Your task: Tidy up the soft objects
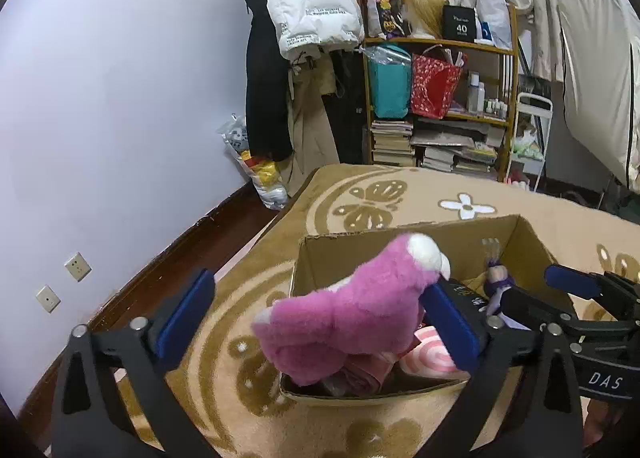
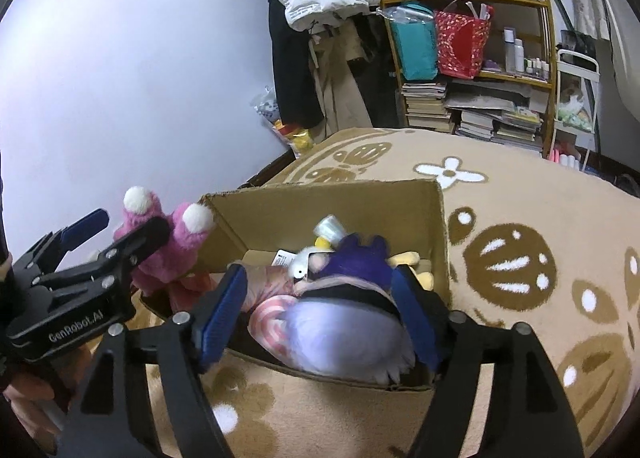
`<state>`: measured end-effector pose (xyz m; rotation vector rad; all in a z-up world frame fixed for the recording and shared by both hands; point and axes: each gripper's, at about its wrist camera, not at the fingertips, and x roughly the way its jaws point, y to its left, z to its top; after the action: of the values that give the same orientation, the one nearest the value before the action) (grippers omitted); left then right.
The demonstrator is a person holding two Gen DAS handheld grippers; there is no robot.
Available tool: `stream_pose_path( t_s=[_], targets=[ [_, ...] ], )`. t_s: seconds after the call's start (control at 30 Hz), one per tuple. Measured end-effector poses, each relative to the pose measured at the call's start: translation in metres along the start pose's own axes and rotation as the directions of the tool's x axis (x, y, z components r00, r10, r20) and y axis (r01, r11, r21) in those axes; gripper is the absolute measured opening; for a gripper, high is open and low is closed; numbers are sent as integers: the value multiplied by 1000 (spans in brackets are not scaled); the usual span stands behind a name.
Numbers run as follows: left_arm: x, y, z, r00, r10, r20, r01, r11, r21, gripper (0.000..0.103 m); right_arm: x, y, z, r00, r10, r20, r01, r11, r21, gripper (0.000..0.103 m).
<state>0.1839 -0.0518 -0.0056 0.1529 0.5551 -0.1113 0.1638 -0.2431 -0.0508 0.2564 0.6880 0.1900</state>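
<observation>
Left wrist view: the jaws of the left gripper stand wide apart, with the fluffy pink plush toy with white tips lying between them; only the right blue pad touches the toy, so nothing is clamped. The pink plush toy leans over the near left part of the open brown cardboard box, its lower end dipping inside. The box sits on a beige carpet with brown flower and butterfly patterns. Inside the box, a pink-and-white swirl-patterned soft item lies below the toy. At the right, the right gripper reaches over the box with a small purple-and-lilac plush doll between its blue pads.

Right wrist view: the jaws of the right gripper stand spread on either side of the purple-and-lilac plush doll, which rests in the near part of the cardboard box; whether the pads press it cannot be told. Beside the doll lie the swirl-patterned soft item and a yellow plush piece. At the left, the left gripper stands parted, one finger lying against the pink plush toy, which rises over the box's left edge. A wooden shelf with books and bags stands behind the carpet.
</observation>
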Motion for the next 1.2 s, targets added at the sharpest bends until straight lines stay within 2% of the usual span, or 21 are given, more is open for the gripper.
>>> stream_pose_path(
  t_s=[0.07, 0.17, 0.3, 0.37, 0.57, 0.87, 1.03, 1.2],
  targets=[
    [-2, 3, 1, 1000, -29, 5, 29, 999, -20, 102, -2, -2, 2, 1000, -5, 0, 5, 1000, 10, 92],
    [-7, 4, 1, 998, -66, 22, 67, 997, -31, 102, -6, -5, 4, 1000, -4, 3, 4, 1000, 24, 93],
    [-14, 2, 3, 998, -48, 42, 49, 999, -21, 103, -8, -9, 6, 1000, -9, -8, 10, 999, 40, 95],
    [-16, 1, 3, 999, -38, 38, 38, 999, -19, 103, -9, -12, 6, 1000, -8, -15, 9, 999, 50, 102],
    [-18, 9, 1, 1000, 7, 8, -6, 1000, -29, 103, -12, -13, 5, 1000, -15, -22, 16, 999, 47, 103],
    [-44, 28, -7, 999, 40, -13, -41, 996, -73, 103, -23, -6, -3, 998, -41, -50, 43, 999, 30, 103],
    [-60, 32, -10, 997, 56, -44, -58, 997, -52, 103, -38, 0, -5, 997, -49, -61, 50, 999, 8, 103],
    [-86, 31, -10, 998, 55, -30, -56, 998, -28, 103, -62, 9, -3, 997, -60, -40, 59, 998, -21, 103]
  ],
)
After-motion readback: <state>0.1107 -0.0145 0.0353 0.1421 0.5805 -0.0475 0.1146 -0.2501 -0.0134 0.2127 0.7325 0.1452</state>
